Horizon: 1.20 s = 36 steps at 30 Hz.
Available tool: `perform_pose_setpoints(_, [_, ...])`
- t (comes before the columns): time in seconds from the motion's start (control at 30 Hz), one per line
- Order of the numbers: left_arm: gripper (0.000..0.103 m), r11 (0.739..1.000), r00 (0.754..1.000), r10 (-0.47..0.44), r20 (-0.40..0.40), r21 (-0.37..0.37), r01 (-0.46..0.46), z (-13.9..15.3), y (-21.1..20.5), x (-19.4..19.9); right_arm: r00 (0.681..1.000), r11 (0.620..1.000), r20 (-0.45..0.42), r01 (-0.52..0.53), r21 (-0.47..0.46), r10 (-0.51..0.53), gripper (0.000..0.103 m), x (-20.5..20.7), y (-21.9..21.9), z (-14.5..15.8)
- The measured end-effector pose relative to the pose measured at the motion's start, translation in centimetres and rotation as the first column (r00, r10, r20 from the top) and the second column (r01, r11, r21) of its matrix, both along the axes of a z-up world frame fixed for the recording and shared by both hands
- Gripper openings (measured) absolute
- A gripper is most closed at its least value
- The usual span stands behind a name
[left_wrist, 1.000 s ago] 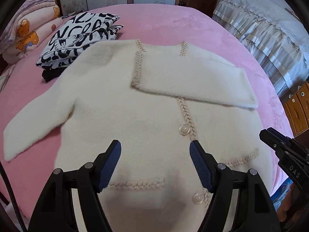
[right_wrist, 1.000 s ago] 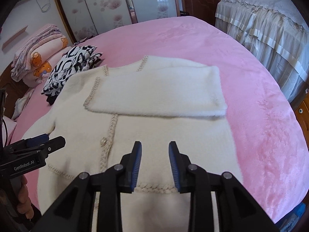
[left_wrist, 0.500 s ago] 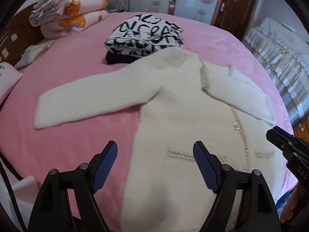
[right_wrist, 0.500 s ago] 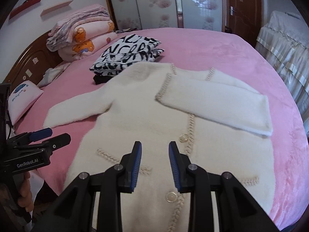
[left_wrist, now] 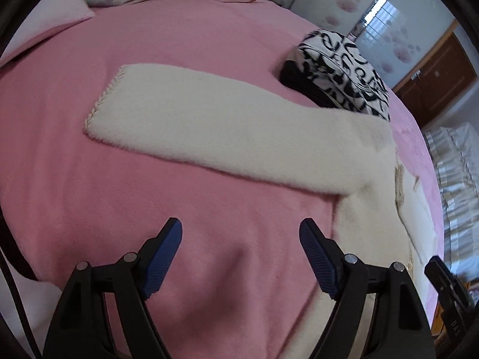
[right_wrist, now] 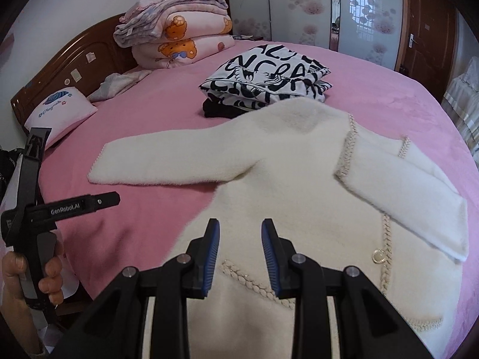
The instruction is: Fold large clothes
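A cream fluffy cardigan [right_wrist: 299, 179] lies flat on the pink bed [right_wrist: 389, 95]. Its right sleeve [right_wrist: 419, 197] is folded across the chest. Its left sleeve [left_wrist: 215, 125] stretches out sideways over the pink cover, also seen in the right wrist view [right_wrist: 167, 161]. My left gripper [left_wrist: 241, 239] is open and empty, hovering over bare pink cover just in front of that sleeve; it also shows in the right wrist view [right_wrist: 116, 199]. My right gripper [right_wrist: 241, 245] is open with a narrow gap, empty, above the cardigan's lower front.
A folded black-and-white patterned garment [right_wrist: 269, 77] on a black one sits beyond the cardigan's shoulder. Stacked pink quilts [right_wrist: 179, 39] and a small pink pillow [right_wrist: 57, 113] lie by the wooden headboard [right_wrist: 74, 62]. A second bed [left_wrist: 458, 179] stands to the right.
Both grippers have swung left. The left gripper moved from over the cardigan's body to over the pink cover near the outstretched sleeve. The cardigan has not moved.
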<state>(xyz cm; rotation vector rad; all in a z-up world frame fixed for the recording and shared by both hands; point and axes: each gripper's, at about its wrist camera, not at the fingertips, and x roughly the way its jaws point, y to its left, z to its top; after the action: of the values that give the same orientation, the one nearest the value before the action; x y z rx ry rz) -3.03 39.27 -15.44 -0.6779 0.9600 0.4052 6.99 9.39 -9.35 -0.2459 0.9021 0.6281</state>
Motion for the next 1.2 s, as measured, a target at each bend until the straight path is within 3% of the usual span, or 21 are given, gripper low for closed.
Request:
perform_pose_setpoints(0.17, [0.079, 0.996, 0.996, 0.087, -0.014, -0.027, -0.087, -3.0, 5.4, 1.4, 1.000, 1.000, -0.019, 0.004, -0.016, -0.004, 0.029, 1.6, 2.1, -2.0])
perform_pose_setpoints(0.27, [0.079, 0.989, 0.992, 0.121, -0.043, -0.083, -0.125, -5.4, 8.1, 2.6, 0.998, 1.000, -0.061, 0.020, -0.010, -0.021, 0.029, 2.5, 2.4, -3.4])
perform_pose_setpoints(0.5, [0.077, 0.957, 0.965, 0.263, 0.010, -0.125, -0.260, -7.3, 11.8, 3.9, 0.990, 0.999, -0.133, 0.031, -0.036, -0.036, 0.029, 2.8, 2.0, -6.4])
perform_pose_setpoints(0.53, [0.070, 0.950, 0.958, 0.287, 0.006, -0.125, -0.284, -7.5, 12.4, 4.1, 0.989, 0.999, -0.140, 0.036, -0.037, -0.041, 0.029, 2.8, 1.7, -6.6])
perform_pose_setpoints(0.57, [0.056, 0.943, 0.949, 0.314, -0.002, -0.114, -0.312, -7.6, 12.8, 4.3, 0.988, 0.999, -0.145, 0.041, -0.036, -0.045, 0.029, 2.8, 1.5, -6.8])
perform_pose_setpoints(0.6, [0.048, 0.936, 0.941, 0.338, -0.009, -0.100, -0.337, -7.6, 13.1, 4.5, 0.988, 0.998, -0.148, 0.045, -0.036, -0.050, 0.029, 2.9, 1.2, -6.8])
perform_pose_setpoints(0.63, [0.029, 0.933, 0.937, 0.348, -0.002, -0.095, -0.347, -7.5, 13.5, 4.7, 0.987, 0.998, -0.149, 0.053, -0.036, -0.058, 0.029, 3.0, 0.9, -6.9])
perform_pose_setpoints(0.7, [0.014, 0.936, 0.940, 0.341, 0.021, -0.096, -0.338, -7.0, 13.6, 5.2, 0.986, 0.997, -0.152, 0.068, -0.032, -0.072, 0.029, 3.4, 0.2, -6.9])
perform_pose_setpoints(0.73, [0.013, 0.941, 0.942, 0.335, 0.013, -0.062, -0.334, -6.5, 13.3, 5.5, 0.984, 0.997, -0.156, 0.077, -0.027, -0.080, 0.029, 3.6, -0.2, -6.9])
perform_pose_setpoints(0.87, [0.012, 0.967, 0.976, 0.205, 0.073, 0.142, -0.214, -1.5, 8.9, 7.3, 0.981, 0.994, -0.158, 0.111, -0.004, -0.110, 0.029, 4.1, -1.8, -6.4])
perform_pose_setpoints(0.97, [0.012, 0.970, 0.990, 0.048, 0.135, 0.230, -0.079, 2.6, 3.4, 9.4, 0.978, 0.989, -0.154, 0.146, 0.017, -0.142, 0.029, 4.6, -3.4, -5.9])
perform_pose_setpoints(1.07, [0.012, 0.952, 0.972, -0.144, 0.187, 0.293, 0.085, 5.7, -3.6, 11.4, 0.971, 0.980, -0.154, 0.193, 0.044, -0.184, 0.029, 5.4, -5.2, -5.3])
perform_pose_setpoints(1.2, [0.012, 0.903, 0.911, -0.368, 0.187, 0.308, 0.301, 6.3, -12.8, 14.0, 0.958, 0.962, -0.142, 0.263, 0.080, -0.250, 0.029, 6.4, -8.5, -4.1])
